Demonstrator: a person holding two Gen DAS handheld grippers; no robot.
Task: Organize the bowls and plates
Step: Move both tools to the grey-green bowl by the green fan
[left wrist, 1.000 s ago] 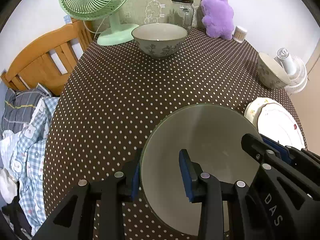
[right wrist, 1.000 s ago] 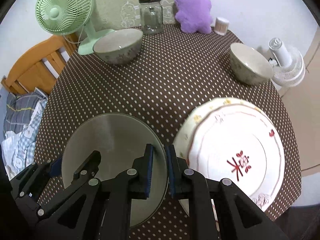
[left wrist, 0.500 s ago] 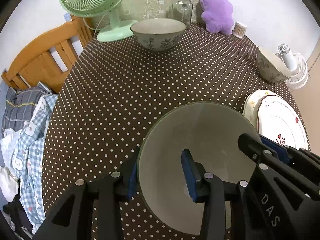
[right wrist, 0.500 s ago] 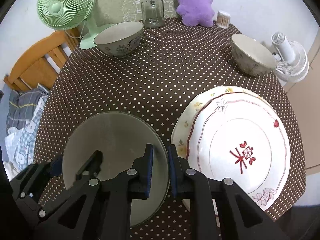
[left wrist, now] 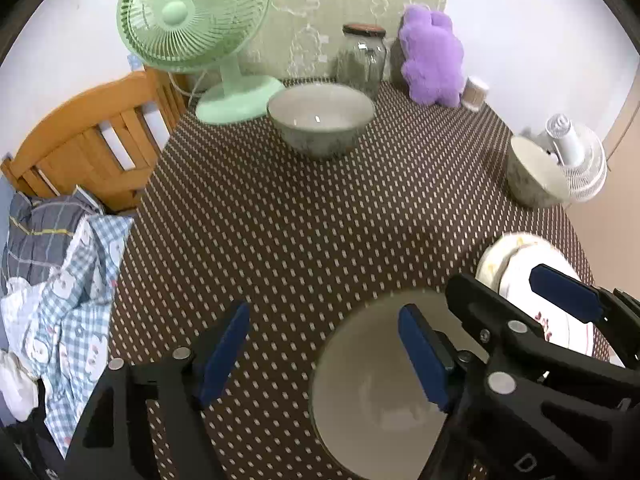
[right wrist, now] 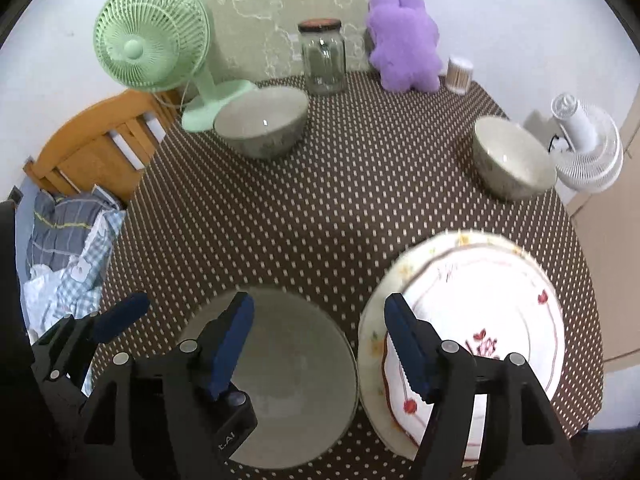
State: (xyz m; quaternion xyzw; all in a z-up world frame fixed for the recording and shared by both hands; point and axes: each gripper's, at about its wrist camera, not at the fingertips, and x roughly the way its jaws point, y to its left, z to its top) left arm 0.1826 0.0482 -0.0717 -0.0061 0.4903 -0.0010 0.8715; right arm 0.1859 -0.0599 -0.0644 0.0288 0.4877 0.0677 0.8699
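Note:
A large grey-green bowl (left wrist: 372,396) (right wrist: 296,384) sits on the dotted tablecloth at the near edge. My left gripper (left wrist: 324,348) is open, its right finger over the bowl's rim, its left finger over the cloth. My right gripper (right wrist: 318,344) is open above the gap between that bowl and a stack of two plates (right wrist: 480,320), white with red pattern on top; the stack also shows in the left wrist view (left wrist: 516,264). A flowered bowl (left wrist: 320,118) (right wrist: 260,122) stands at the back. A smaller bowl (left wrist: 534,174) (right wrist: 512,160) stands at the right edge.
A green fan (right wrist: 156,44), a glass jar (right wrist: 323,56), a purple plush (right wrist: 404,42) and a small cotton-swab pot (right wrist: 459,74) line the table's back. A white fan (right wrist: 588,148) stands off the right edge. A wooden chair (left wrist: 92,136) with clothes (left wrist: 60,264) stands at the left.
Both grippers have opened and let go of the large bowl's rim. Both have drawn back and up, so the bowl lies lower in both views.

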